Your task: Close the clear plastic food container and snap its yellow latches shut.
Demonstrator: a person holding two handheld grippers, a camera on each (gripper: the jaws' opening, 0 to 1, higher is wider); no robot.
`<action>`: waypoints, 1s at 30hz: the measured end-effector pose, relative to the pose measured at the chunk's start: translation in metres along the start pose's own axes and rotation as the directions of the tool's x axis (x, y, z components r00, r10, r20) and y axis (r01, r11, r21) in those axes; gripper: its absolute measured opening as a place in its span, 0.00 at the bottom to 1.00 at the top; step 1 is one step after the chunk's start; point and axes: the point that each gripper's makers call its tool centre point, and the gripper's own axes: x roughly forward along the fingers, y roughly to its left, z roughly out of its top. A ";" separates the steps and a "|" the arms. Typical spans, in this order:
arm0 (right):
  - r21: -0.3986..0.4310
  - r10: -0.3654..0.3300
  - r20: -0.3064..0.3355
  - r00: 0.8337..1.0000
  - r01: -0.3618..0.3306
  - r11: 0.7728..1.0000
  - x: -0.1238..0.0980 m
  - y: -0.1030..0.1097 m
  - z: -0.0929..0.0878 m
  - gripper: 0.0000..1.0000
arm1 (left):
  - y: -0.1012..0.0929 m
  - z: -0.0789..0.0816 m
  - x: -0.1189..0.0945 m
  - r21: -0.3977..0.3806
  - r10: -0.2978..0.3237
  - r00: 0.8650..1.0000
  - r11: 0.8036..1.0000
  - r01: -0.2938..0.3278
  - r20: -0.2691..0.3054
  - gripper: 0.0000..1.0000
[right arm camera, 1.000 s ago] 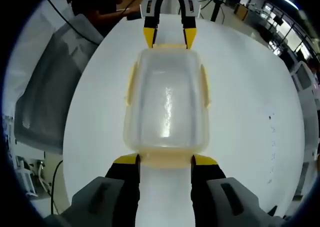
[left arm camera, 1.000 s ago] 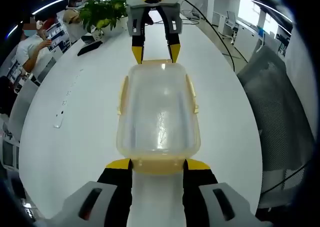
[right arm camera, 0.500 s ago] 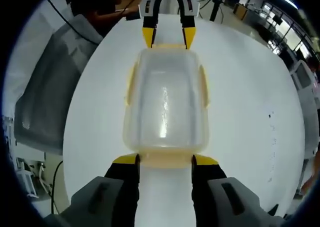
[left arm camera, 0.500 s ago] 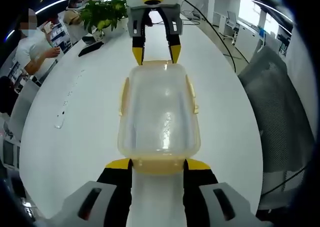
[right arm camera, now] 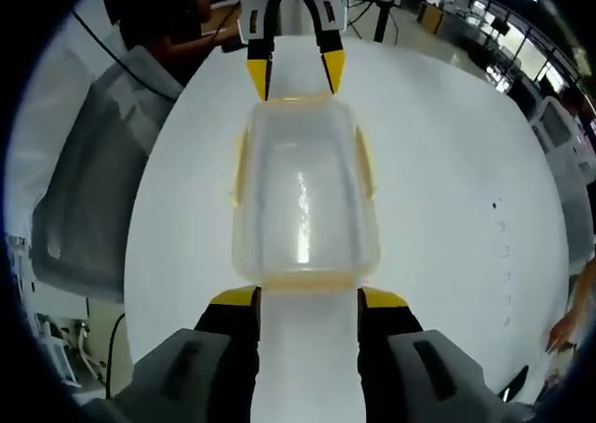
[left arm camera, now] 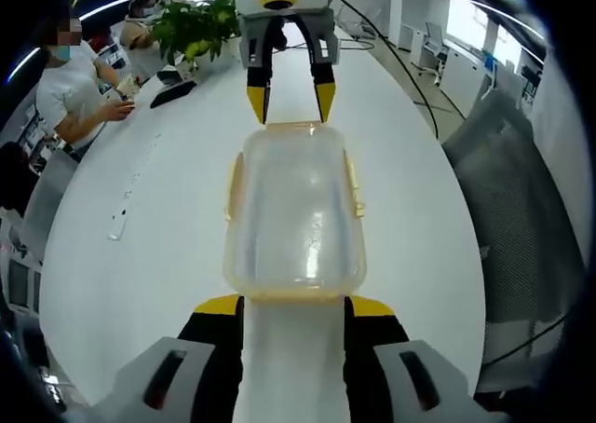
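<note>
The clear food container (left arm camera: pixel 293 209) sits lidded on the white counter (left arm camera: pixel 140 218) between both grippers. Left gripper (left arm camera: pixel 293 304) and right gripper (right arm camera: pixel 307 297) fingers are spread at opposite short ends. Latching is in hand; next, press the yellow end latches (right arm camera: pixel 305 279) down.

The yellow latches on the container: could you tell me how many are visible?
4: one on each long side, one at each short end, near the left gripper and the right gripper.
</note>
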 end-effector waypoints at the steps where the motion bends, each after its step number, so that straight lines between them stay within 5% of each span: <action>1: 0.002 -0.002 0.002 1.000 0.002 1.000 -0.001 0.001 0.001 0.38 | 0.002 0.001 -0.002 0.001 0.010 1.000 1.000 -0.010 -0.001 0.36; 14: 0.105 -0.068 0.100 0.993 0.058 0.993 -0.008 0.003 0.019 0.32 | 0.008 0.008 -0.012 -0.160 0.124 0.992 0.980 -0.119 0.019 0.32; 18: 0.151 -0.111 0.119 0.987 0.093 0.984 -0.008 0.002 0.021 0.32 | 0.008 0.009 -0.011 -0.275 0.177 0.984 0.948 -0.161 0.035 0.31; 21: 0.259 -0.167 0.121 0.979 0.131 0.957 -0.009 -0.001 0.019 0.32 | 0.009 0.005 -0.013 -0.317 0.215 0.976 0.928 -0.197 0.022 0.30; 28: 0.391 -0.243 0.159 0.957 0.165 0.905 -0.005 0.001 0.023 0.31 | 0.010 -0.010 -0.013 -0.468 0.295 0.955 0.845 -0.259 0.004 0.28; 30: 0.421 -0.264 0.149 0.953 0.181 0.889 -0.003 0.001 0.019 0.31 | 0.011 -0.009 -0.014 -0.535 0.324 0.946 0.803 -0.264 0.020 0.27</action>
